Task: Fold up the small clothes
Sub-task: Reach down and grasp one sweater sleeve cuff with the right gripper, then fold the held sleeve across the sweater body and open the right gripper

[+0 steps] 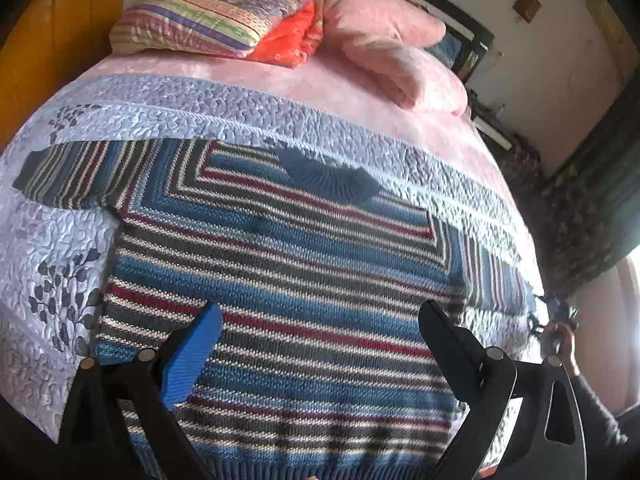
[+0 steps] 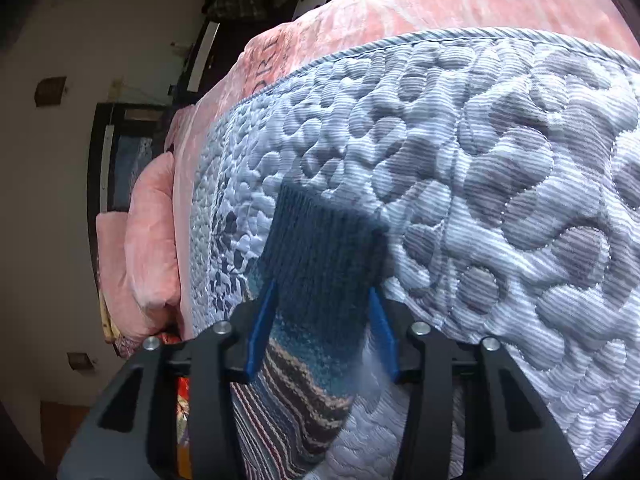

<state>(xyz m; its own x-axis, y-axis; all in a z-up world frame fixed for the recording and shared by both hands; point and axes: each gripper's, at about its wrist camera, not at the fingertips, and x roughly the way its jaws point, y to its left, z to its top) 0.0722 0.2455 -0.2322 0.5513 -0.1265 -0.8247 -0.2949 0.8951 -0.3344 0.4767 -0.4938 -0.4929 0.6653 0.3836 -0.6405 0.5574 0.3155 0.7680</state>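
A striped knit sweater [image 1: 288,280] in blue, grey, red and cream lies flat, face up, on the quilted lavender bedspread [image 1: 64,240], both sleeves spread out. My left gripper [image 1: 322,316] hovers open over the sweater's lower body, holding nothing. My right gripper [image 2: 322,300] is at the end of the right sleeve. Its blue pads [image 2: 264,320] stand on either side of the dark blue ribbed cuff [image 2: 324,240], jaws half narrowed, the cuff resting on the quilt. The left wrist view shows that gripper [image 1: 556,316] small at the far right, in a hand.
Beyond the bedspread lies a pink blanket [image 1: 280,76], with a striped pillow [image 1: 200,20], an orange cloth [image 1: 292,40] and a folded pink blanket [image 1: 400,52] at the head of the bed. The bed's right edge [image 1: 532,240] drops to a dark floor. A wall is behind.
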